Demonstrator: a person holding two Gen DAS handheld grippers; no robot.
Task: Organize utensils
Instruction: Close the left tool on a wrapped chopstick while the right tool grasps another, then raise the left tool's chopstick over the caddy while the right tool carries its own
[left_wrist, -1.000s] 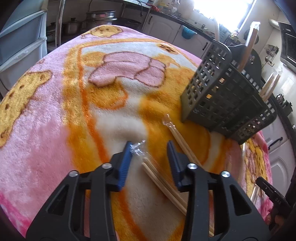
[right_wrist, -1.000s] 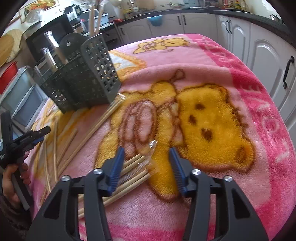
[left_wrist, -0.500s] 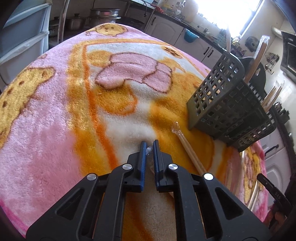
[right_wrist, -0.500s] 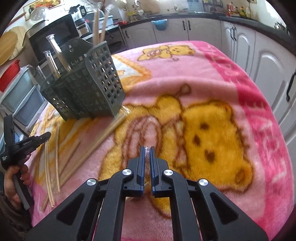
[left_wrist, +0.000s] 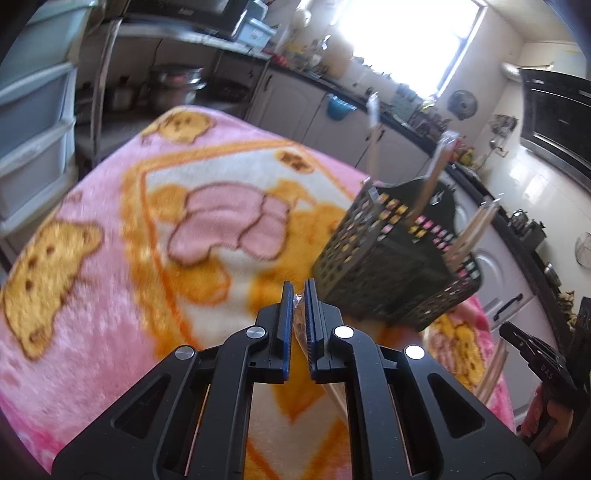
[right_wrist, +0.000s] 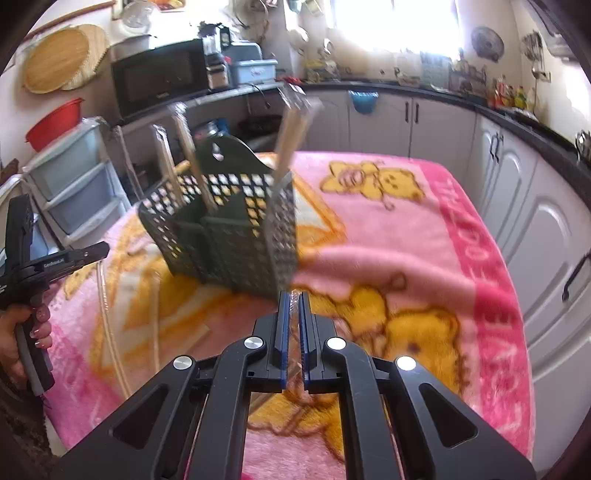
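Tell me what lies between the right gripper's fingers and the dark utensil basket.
In the right wrist view, only bare pink blanket separates the right gripper, shut on wrapped chopsticks, from the basket. Loose chopsticks lie off to the side.

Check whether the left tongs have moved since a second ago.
Yes. The left tongs have closed on wrapped chopsticks and lifted: the blanket looks farther below, and the basket sits lower and closer ahead.

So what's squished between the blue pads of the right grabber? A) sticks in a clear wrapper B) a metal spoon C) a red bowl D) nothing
A: the right gripper is shut on the wrapped chopsticks, whose crinkly clear wrapper pokes out between its pads.
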